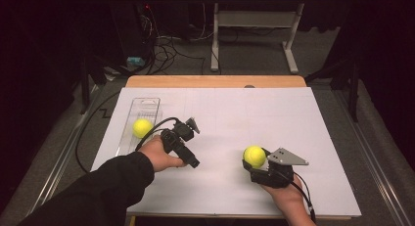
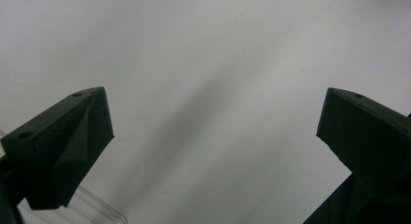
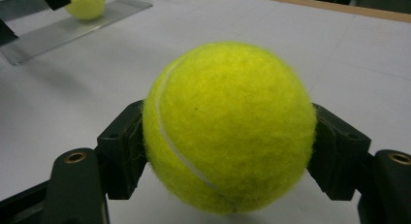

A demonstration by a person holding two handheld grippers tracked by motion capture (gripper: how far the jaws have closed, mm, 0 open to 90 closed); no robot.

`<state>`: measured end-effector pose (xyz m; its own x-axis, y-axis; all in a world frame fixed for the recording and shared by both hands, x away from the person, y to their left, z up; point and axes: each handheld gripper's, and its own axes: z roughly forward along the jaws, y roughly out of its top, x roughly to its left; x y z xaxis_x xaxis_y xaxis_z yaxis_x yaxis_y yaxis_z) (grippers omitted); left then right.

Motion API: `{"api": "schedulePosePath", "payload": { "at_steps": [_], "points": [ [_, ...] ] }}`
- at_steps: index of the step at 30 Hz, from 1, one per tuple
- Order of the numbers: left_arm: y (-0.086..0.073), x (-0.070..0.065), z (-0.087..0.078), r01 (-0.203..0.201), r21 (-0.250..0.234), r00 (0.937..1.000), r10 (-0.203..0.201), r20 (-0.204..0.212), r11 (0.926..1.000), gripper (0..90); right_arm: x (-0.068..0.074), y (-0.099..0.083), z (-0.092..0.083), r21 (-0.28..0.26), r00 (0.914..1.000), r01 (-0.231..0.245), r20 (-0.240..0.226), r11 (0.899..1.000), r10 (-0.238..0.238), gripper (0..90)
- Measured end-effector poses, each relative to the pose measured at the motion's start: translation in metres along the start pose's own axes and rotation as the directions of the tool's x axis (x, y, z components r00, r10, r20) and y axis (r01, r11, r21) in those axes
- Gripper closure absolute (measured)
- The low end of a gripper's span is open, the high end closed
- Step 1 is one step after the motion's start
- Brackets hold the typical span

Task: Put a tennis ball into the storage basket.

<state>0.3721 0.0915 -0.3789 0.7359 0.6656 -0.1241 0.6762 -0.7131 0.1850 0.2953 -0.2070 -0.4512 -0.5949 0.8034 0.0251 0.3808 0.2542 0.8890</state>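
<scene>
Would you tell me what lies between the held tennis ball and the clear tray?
In the high view, the left gripper sits between the tennis ball and clear tray.

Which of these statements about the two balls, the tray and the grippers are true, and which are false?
1. The right gripper holds a ball. True.
2. The left gripper also holds a ball. False: its jaws stand open with nothing between them.
3. A second ball lies on the clear tray. True.
4. The tray is at the right edge of the white board. False: it is near the left edge.
5. Both balls are red. False: both are yellow-green.
</scene>
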Motion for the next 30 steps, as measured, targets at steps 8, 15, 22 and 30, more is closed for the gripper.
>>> {"api": "schedulePosePath", "payload": {
  "at_steps": [8, 15, 22, 30],
  "points": [
    [0.001, -0.001, -0.002, 0.003, 0.002, 1.0, -0.003, 0.002, 1.0, 0.4, 0.019, 0.006, 0.014, -0.023, 0.9987, 0.019, -0.047, 1.0, -0.02, 26.8],
    [0.003, -0.005, -0.009, 0.003, -0.014, 1.0, -0.003, 0.002, 0.9999, 0.4, 0.04, 0.009, 0.028, -0.024, 0.994, 0.05, -0.096, 0.998, -0.052, 26.9],
    [0.008, -0.008, -0.017, -0.01, -0.015, 0.9999, 0.01, 0.004, 0.9998, 0.4, 0.057, 0.009, 0.039, -0.027, 0.9854, 0.07, -0.153, 0.997, -0.073, 26.8],
    [0.017, -0.02, -0.023, -0.028, -0.014, 0.9995, 0.028, 0.011, 0.9995, 0.4, 0.071, 0.008, 0.05, -0.026, 0.9787, 0.086, -0.185, 0.996, -0.089, 26.9]
  ]
}}
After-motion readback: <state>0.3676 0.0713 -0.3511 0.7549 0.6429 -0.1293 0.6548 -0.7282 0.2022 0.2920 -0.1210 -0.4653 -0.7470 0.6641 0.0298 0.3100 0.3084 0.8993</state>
